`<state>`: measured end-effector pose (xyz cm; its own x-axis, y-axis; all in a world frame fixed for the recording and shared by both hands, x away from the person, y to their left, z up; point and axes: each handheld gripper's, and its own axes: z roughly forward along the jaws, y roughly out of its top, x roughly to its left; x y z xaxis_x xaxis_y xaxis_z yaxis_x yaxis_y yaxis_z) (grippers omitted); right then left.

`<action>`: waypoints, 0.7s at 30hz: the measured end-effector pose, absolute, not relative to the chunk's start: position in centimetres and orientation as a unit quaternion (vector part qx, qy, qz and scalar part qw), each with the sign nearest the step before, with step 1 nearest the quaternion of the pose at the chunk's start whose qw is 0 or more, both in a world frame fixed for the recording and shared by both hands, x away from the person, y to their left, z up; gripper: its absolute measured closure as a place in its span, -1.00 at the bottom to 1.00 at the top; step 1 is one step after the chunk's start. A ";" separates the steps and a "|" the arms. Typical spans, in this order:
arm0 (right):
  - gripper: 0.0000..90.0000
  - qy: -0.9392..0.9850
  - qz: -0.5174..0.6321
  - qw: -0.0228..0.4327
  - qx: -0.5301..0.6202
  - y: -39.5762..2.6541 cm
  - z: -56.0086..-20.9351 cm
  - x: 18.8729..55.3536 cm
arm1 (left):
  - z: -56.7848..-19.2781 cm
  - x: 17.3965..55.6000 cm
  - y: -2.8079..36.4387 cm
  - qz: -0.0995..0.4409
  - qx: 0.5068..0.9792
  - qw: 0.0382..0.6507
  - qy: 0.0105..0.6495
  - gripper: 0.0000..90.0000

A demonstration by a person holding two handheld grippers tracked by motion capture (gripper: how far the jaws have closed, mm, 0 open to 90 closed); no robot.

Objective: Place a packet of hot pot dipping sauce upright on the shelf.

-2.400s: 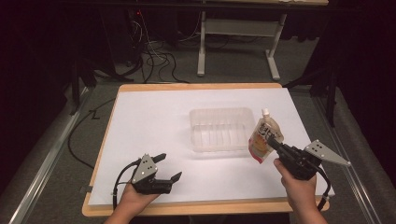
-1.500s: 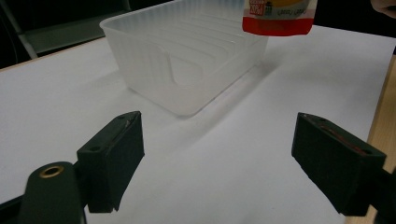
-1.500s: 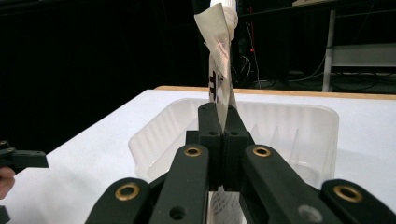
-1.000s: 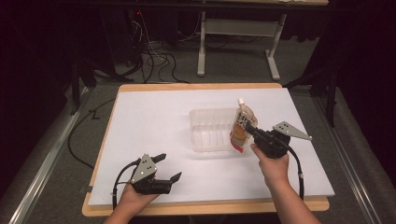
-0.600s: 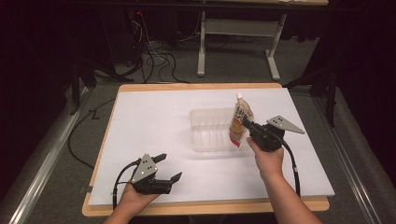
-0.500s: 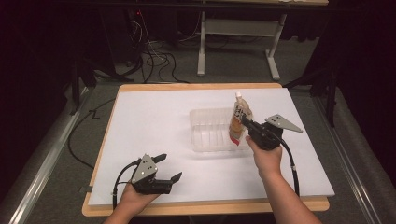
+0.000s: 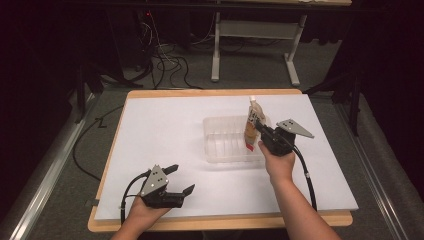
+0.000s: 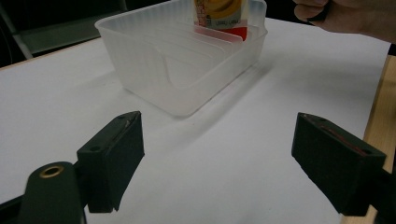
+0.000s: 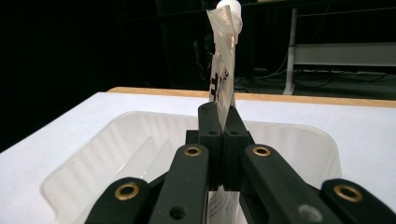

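Note:
A clear plastic bin (image 7: 227,140) with ribbed dividers stands in the middle of the white table. My right gripper (image 7: 258,127) is shut on an upright food pouch (image 7: 252,122) with a white cap, holding it over the bin's right end with its bottom edge down inside the bin. In the right gripper view the jaws pinch the pouch (image 9: 223,70) flat above the bin (image 9: 116,149). My left gripper (image 7: 181,180) rests open near the front left of the table, nothing between its jaws. The left gripper view shows the bin (image 8: 177,70) and the pouch's lower part (image 8: 219,16) ahead.
The white sheet (image 7: 165,130) covers a wooden tabletop whose edge (image 7: 220,222) runs along the front. Cables trail from both grippers. A metal table frame (image 7: 255,45) and cords lie on the floor beyond the far edge.
My right gripper has carried the pouch leftward and away from me, from beside the bin's right end to over and into it. The left gripper has stayed still.

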<state>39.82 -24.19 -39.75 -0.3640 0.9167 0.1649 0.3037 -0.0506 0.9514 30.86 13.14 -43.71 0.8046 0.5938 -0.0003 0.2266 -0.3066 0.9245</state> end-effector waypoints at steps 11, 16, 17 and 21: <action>1.00 0.630 0.528 0.289 0.492 -23.7 -40.7 40.6 | -43.7 30.8 13.2 0.173 0.790 0.528 0.259 -0.61; 1.00 0.633 0.520 0.290 0.494 -23.4 -41.3 41.0 | -43.7 30.9 13.1 0.173 0.790 0.528 0.259 -0.61; 1.00 0.633 0.520 0.290 0.494 -23.4 -41.3 41.0 | -43.7 30.9 13.1 0.172 0.790 0.528 0.260 -0.61; 1.00 0.634 0.517 0.287 0.499 -23.3 -41.8 41.1 | -43.7 30.9 13.2 0.172 0.790 0.528 0.260 -0.61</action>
<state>41.12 -23.32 -41.78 -0.3378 0.9290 0.1512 0.3355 -0.0313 0.9415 30.89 13.17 -43.69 0.8057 0.5923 -0.0026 0.2292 -0.3076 0.9235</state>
